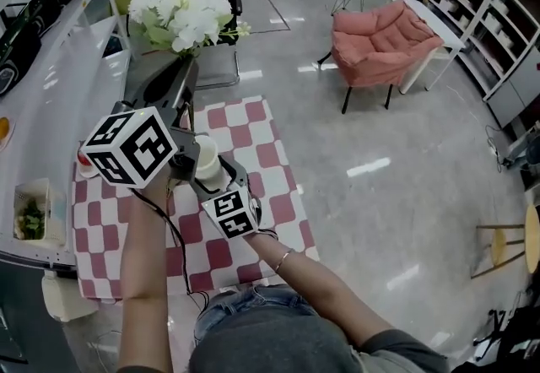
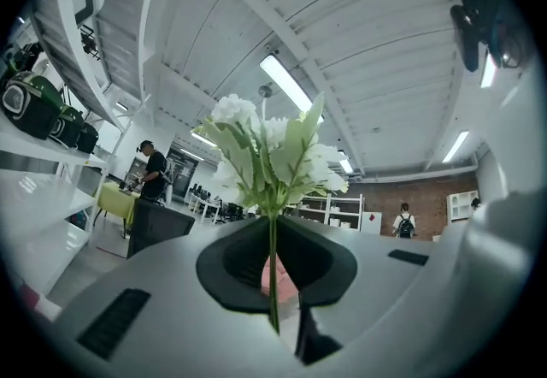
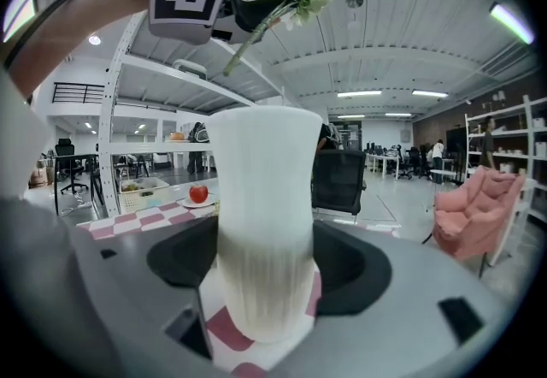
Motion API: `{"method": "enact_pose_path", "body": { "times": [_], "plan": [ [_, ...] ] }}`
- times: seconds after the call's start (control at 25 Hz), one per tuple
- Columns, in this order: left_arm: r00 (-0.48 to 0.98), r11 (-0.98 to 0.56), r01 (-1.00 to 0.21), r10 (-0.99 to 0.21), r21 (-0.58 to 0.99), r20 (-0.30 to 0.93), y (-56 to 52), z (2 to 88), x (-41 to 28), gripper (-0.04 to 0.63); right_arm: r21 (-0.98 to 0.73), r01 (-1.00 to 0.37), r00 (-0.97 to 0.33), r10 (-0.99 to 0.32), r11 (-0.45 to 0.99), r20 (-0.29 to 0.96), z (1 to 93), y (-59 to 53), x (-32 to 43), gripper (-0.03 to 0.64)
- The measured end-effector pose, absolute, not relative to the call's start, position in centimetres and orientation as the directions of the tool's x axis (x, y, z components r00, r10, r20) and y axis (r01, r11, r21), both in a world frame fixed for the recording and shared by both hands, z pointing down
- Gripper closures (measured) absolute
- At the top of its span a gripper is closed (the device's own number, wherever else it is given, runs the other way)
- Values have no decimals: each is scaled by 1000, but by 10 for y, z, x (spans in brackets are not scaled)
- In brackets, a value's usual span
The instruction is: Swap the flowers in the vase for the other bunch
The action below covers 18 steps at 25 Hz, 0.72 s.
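Below: red-wht check cloth (image 1: 274,139), glossy floor (image 1: 380,186).

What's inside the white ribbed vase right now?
No stems rise from the white ribbed vase; the white flower bunch is held above it. Its depths are hidden by its wall.

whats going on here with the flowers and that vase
A person is working with a handheld gripper in each hand. The left gripper is shut on the stem of a white flower bunch and holds it in the air above the white vase, with the stem end clear of the rim. The right gripper is clamped on the vase, which stands on the checked cloth with nothing in it.
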<state>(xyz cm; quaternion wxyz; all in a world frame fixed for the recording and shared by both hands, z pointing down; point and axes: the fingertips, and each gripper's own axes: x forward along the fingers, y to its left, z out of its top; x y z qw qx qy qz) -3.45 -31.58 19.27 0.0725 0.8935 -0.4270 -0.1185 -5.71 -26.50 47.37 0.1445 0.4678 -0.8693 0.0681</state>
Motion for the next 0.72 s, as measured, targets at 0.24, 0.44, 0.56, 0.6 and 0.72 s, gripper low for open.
{"method": "enact_pose_path", "body": {
  "times": [0.24,0.44,0.56,0.6,0.72],
  "plan": [
    [620,-634,-735,-772,240,-138,-326,206,-28,563,13,-834,-520,-794,551,315,468,-264,-55,264],
    [618,-623,-743,-779,245,-108,-332,220,-26,561,7,-837,-518,-796,548,312,464,-271,-48,265],
    [608,-610,-750,-788,255,-96,-330,231,-28,561,-11,-837,-523,-794,547,310,466,-270,-45,264],
    [604,-605,-753,-792,261,-93,-330,234,-30,561,-17,-837,-525,-793,547,308,466,-270,-45,264],
    [595,-593,-759,-799,270,-83,-325,244,-34,561,-19,-836,-526,-793,548,306,468,-269,-44,264]
  ]
}}
